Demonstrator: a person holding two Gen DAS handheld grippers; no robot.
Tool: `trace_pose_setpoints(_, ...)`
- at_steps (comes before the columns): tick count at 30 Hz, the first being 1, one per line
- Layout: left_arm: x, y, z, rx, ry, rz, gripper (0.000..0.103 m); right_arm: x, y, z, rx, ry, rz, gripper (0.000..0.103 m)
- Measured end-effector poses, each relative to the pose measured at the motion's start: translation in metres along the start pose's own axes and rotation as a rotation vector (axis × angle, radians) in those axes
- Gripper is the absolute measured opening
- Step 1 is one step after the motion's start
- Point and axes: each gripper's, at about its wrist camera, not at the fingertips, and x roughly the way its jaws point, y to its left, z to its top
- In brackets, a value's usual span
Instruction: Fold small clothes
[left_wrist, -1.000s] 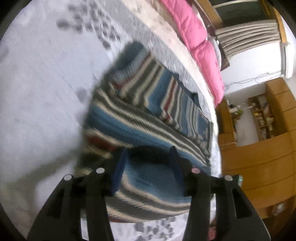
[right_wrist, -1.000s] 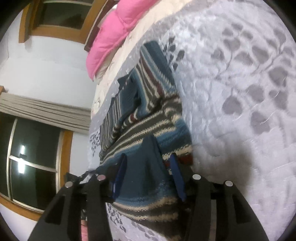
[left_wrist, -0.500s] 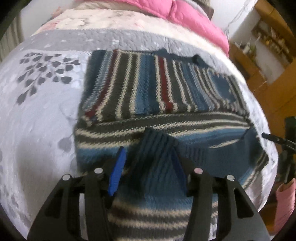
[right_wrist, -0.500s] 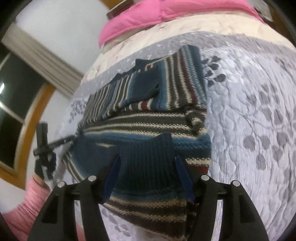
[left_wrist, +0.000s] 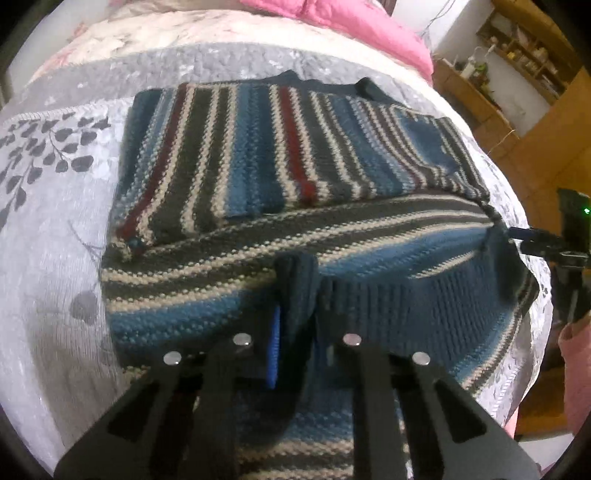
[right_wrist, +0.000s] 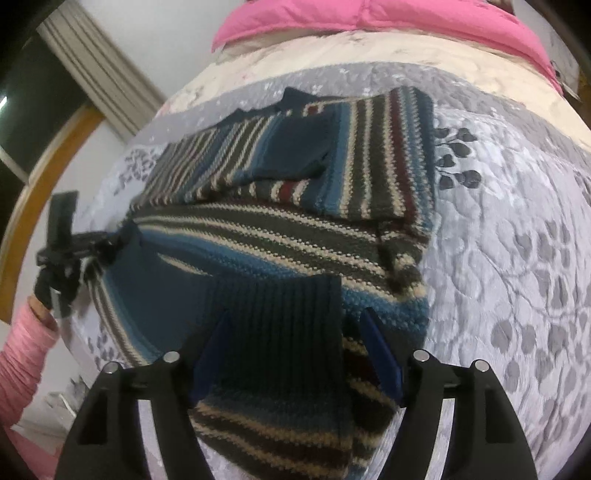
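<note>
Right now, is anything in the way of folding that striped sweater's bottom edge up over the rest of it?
Nothing visible. Both the left gripper and right gripper have the sweater hem between their fingers, and only its own folded sleeves lie ahead on the bedspread.

Soft even indoor light, no glare. Heavy fisheye bending with dark vignette at edges. Slight motion blur; black gripper frames cast faint shadows.
</note>
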Motion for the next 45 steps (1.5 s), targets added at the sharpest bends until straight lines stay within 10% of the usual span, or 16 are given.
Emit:
trace_pose_setpoints(7, -0.001, -0.011, -0.002, 0.048, -0.008, 0.033, 0.016, 0.029, 0.013, -0.002, -0.099, 0.076, -0.076, 0.07)
trace_pose_setpoints(12, 0.009, -0.008, -0.001, 0.037, 0.001, 0.054, 0.025, 0.026, 0.02, -0.002, -0.132, 0.061, -0.068, 0.029)
trace_pose_setpoints(15, 0.007, -0.012, -0.002, 0.041, -0.01, 0.059, 0.014, 0.019, 0.018, -0.002, -0.129, 0.037, -0.05, 0.014)
trace_pose_setpoints(33, -0.09, -0.039, 0.012, 0.015, -0.303, -0.001, 0.011, -0.075, 0.027, 0.015, -0.112, -0.197, 0.062, 0.013)
trace_pose_setpoints(45, -0.101, -0.02, 0.116, -0.064, -0.472, 0.071, 0.011, -0.09, 0.004, 0.131, -0.03, -0.333, 0.012, 0.013)
